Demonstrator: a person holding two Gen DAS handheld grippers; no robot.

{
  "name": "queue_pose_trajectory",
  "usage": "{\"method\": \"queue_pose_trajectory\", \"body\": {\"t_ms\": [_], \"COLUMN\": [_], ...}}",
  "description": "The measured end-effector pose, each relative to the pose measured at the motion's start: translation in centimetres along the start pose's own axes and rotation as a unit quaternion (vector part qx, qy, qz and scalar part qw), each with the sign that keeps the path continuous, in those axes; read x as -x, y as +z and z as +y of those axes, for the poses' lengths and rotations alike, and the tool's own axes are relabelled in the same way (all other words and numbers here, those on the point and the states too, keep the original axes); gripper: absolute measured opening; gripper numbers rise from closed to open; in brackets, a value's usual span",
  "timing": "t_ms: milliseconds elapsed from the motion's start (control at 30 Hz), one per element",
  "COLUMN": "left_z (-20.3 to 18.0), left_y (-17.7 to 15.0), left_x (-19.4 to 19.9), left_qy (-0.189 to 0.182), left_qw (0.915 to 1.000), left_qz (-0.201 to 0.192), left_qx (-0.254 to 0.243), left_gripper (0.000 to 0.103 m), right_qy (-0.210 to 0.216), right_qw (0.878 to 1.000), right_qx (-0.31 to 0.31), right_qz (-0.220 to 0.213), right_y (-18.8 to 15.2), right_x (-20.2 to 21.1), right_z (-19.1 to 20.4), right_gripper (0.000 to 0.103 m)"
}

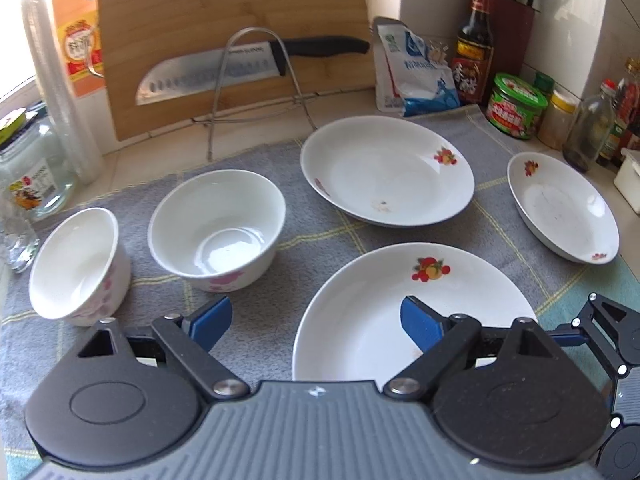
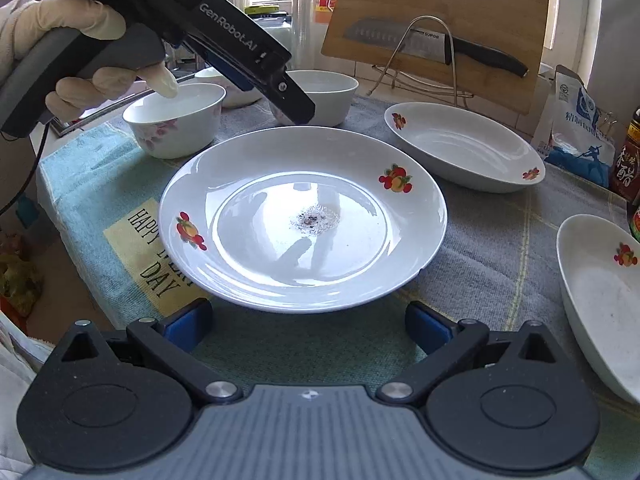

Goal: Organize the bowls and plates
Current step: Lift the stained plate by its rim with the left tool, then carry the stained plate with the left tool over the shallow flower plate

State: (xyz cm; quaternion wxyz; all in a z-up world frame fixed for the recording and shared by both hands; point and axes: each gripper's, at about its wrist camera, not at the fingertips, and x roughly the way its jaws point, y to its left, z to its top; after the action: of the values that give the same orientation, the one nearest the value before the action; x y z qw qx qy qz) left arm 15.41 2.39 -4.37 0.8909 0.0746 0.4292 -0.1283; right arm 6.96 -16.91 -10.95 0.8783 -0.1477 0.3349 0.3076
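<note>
Facing the near plate (image 2: 303, 216) square on: right tongs (image 2: 308, 326) spread wide and empty, close rim lying just ahead between the blue pads, round so no long axis to favour. Left tongs (image 1: 316, 320) likewise wide and holding nothing, hovering over that plate's left edge (right looks the better placed). Two more plates and the bowls (image 1: 216, 228) standing apart on the desk (image 1: 312, 232) towel.

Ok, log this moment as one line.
left gripper: open, empty | right gripper: open, empty | near plate: on towel, untouched
</note>
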Motion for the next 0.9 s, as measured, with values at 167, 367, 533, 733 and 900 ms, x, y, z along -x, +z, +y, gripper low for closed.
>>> {"method": "queue_pose_trajectory", "body": {"t_ms": [167, 367, 533, 733, 900], "left_z": [-0.4, -1.2, -1.3, -1.1, -1.0], "left_y": [0.7, 1.1, 1.4, 1.9, 2.4], "left_x": [-2.3, -4.6, -5.9, -6.3, -6.5], "left_qy": [-0.034, -0.065, -0.093, -0.114, -0.125], "left_qw": [0.9986, 0.9934, 0.9868, 0.982, 0.9772], "left_qz": [0.037, 0.077, 0.112, 0.126, 0.141], "left_qx": [-0.018, -0.054, -0.071, -0.082, -0.098], "left_gripper": [0.091, 0.091, 0.078, 0.075, 0.072], "right_qy": [-0.002, -0.008, -0.005, -0.002, -0.006], "right_qw": [1.0, 1.0, 1.0, 1.0, 1.0], "right_qx": [-0.002, -0.001, 0.004, 0.012, 0.021], "right_qz": [-0.019, -0.03, -0.025, -0.016, -0.009], "right_y": [-0.6, -0.6, 0.0, 0.3, 0.7], "right_x": [0.2, -0.3, -0.7, -0.9, -1.1], "right_z": [0.1, 0.1, 0.1, 0.2, 0.5], "right_gripper": [0.103, 0.103, 0.103, 0.103, 0.103]}}
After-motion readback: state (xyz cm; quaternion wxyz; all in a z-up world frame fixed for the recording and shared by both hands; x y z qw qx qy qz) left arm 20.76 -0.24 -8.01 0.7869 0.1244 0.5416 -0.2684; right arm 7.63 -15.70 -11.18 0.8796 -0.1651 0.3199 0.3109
